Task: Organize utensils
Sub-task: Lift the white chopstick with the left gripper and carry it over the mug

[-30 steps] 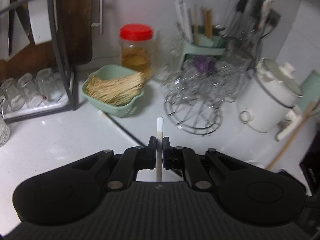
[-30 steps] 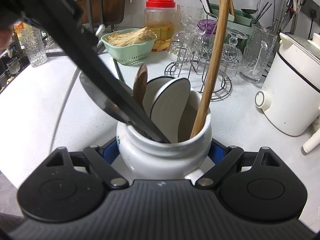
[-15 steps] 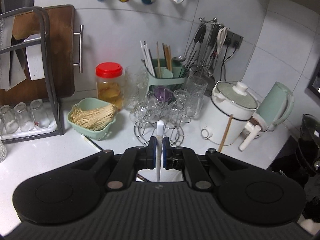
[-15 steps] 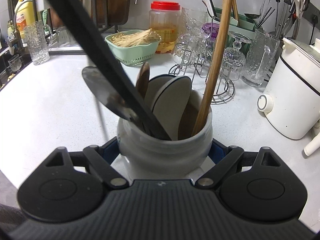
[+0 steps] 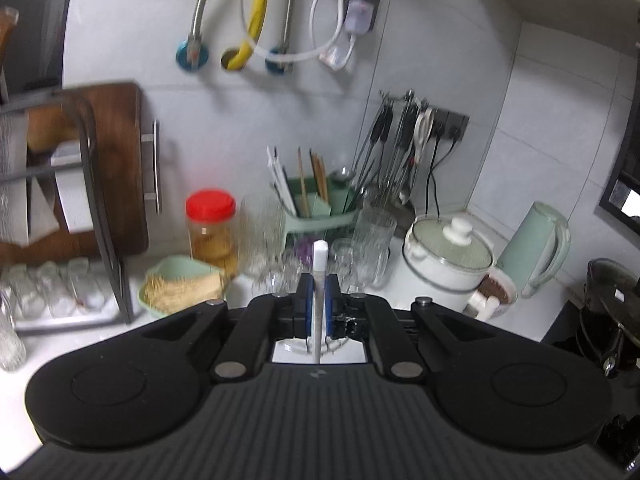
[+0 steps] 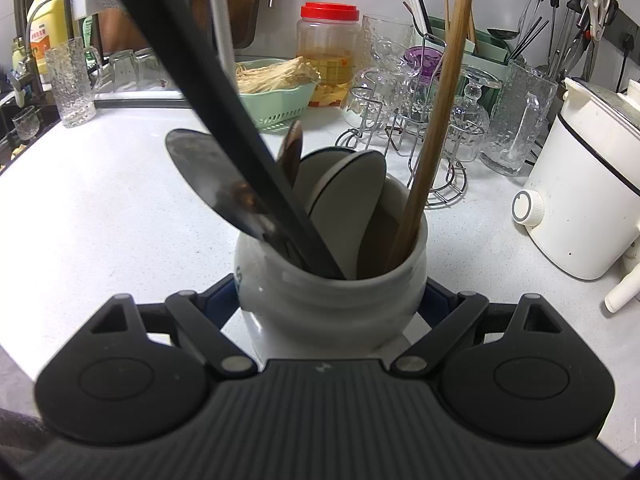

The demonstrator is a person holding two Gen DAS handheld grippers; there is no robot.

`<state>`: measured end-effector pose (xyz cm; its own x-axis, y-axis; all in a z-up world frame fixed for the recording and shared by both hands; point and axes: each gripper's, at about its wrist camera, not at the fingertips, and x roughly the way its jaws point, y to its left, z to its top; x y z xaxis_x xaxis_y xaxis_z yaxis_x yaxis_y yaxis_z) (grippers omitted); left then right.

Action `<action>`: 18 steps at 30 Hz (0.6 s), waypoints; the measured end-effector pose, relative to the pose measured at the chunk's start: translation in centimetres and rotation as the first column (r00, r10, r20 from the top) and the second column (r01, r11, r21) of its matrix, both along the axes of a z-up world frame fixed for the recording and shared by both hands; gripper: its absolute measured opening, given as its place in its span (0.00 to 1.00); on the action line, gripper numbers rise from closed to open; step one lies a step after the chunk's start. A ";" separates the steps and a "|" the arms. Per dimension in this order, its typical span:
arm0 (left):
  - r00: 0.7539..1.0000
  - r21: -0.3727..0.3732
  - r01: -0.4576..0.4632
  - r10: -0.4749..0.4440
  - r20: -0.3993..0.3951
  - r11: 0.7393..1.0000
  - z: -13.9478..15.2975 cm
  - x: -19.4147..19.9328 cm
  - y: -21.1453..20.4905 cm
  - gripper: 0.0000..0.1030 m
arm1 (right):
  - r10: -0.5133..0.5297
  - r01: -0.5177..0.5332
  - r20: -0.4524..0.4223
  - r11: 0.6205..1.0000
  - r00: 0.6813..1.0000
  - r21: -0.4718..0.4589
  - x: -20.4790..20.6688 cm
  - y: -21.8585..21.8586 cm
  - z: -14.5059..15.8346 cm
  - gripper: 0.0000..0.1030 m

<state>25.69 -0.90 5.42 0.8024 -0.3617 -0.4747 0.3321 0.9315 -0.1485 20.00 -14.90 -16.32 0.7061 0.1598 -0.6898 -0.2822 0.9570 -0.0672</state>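
My left hand-held gripper (image 5: pixel 316 306) is clamped on a thin white utensil handle (image 5: pixel 320 276), which rises upright between the blue pads (image 5: pixel 307 306); only that view shows the wall pipes (image 5: pixel 250 20), the mint kettle (image 5: pixel 536 248) far to my right and the dark cutting board (image 5: pixel 116 168) on the rack to my left; the view is blurred, and what hangs below the pads I cannot tell. My right hand-held gripper (image 6: pixel 332 300) straddles the white ceramic utensil crock (image 6: pixel 332 300), its jaws having just been opening with the crock between them; whether the pads still press its sides I cannot tell, since the crock hides them. Only this view shows the crock's load: a black-handled spatula (image 6: pixel 208 176) leaning left, pale spoons (image 6: pixel 344 196) in the middle, a wooden handle (image 6: pixel 440 112) leaning right. Beyond the crock stand the green basket (image 6: pixel 280 98), the red-lidded jar (image 6: pixel 328 44) and the wire glass rack (image 6: pixel 420 120); the white cooker (image 6: pixel 580 200) crowds my right. Bare desk (image 6: pixel 100 200) lies open to the left of the crock, up to the tall glass (image 6: pixel 72 80) near the desk's edge.
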 end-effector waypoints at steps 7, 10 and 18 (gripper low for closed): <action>0.998 -0.010 0.014 -0.013 0.063 1.000 3.5 0.2 -0.7 0.06 | -0.001 0.001 -0.001 1.000 1.000 -0.003 0.1 0.0 0.0 0.90; 0.996 -0.018 0.039 -0.037 0.079 0.999 4.6 -0.1 -1.3 0.06 | -0.004 0.004 0.000 1.000 1.000 -0.005 0.1 0.0 0.0 0.90; 0.992 -0.013 0.116 -0.115 0.061 0.993 4.5 -0.4 -3.2 0.06 | -0.002 0.002 0.005 1.000 1.000 -0.006 0.2 0.3 -0.1 0.90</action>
